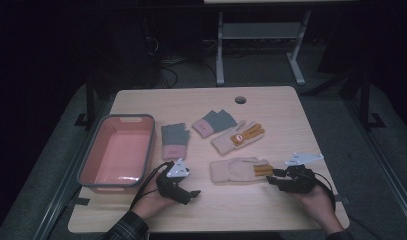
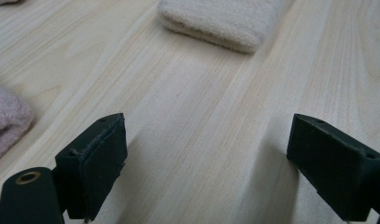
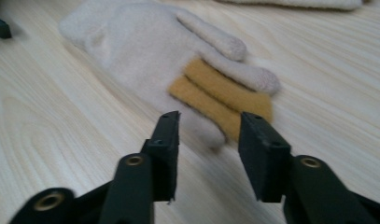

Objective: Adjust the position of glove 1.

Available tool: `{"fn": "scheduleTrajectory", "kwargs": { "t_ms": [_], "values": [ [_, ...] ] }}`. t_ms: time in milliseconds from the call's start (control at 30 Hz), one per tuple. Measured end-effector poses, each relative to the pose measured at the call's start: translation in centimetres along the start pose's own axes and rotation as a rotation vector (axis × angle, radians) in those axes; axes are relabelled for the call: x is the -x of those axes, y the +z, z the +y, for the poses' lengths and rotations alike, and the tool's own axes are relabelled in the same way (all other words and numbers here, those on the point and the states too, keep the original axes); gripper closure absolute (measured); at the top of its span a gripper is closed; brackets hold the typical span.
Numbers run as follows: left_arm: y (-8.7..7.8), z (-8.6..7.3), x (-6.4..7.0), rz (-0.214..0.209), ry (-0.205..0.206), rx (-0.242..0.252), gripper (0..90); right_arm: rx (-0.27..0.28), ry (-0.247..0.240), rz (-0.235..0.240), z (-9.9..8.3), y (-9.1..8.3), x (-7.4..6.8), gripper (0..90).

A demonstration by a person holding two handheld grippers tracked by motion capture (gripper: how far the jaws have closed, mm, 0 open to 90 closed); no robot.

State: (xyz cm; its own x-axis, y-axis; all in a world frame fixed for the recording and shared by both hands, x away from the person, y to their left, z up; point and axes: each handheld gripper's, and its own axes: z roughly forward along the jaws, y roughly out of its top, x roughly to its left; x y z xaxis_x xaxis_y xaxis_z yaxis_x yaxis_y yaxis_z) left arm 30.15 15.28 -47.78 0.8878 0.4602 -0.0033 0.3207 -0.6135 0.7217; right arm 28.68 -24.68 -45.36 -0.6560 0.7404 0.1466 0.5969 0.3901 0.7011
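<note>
Right gripper view shows the right gripper (image 3: 208, 140) with its black fingers (image 3: 165, 140) spread apart, holding nothing. Just past the fingers lies a soft, fuzzy cream glove (image 3: 145, 56) with flat yellow finger strips, flat on the smooth wooden table (image 3: 47, 140). The left gripper (image 2: 206, 158) has its blocky fingers wide apart over bare wood.

Three cameras around one cream glove (image 1: 234, 170) on a wooden table.
The high view looks forward and down from above the table's near edge. Each gripper view sits low and close, facing the glove (image 3: 145, 51) from opposite ends; all three share it.
</note>
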Motion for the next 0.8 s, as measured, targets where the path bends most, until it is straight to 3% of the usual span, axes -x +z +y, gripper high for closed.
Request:
{"fn": "scheduleTrajectory", "kwargs": {
  "t_ms": [100,233,300,800],
  "values": [
    [0.0,0.0,0.0,0.001,0.002,-0.002,11.3,0.006,0.0,0.012,0.2,0.0,-0.1,68.7],
    [0.0,0.0,0.0,-0.001,0.002,0.001,11.3,0.026,-0.011,0.027,1.3,0.2,-0.2,86.1],
    [0.0,0.0,0.0,-0.002,0.002,0.0,11.3,0.021,-0.003,0.031,1.7,0.4,-0.2,88.9],
    [-0.4,-0.3,0.2,-0.011,0.014,-0.006,11.4,0.041,-0.056,0.084,4.5,2.7,-0.8,90.0]
  ]
}}
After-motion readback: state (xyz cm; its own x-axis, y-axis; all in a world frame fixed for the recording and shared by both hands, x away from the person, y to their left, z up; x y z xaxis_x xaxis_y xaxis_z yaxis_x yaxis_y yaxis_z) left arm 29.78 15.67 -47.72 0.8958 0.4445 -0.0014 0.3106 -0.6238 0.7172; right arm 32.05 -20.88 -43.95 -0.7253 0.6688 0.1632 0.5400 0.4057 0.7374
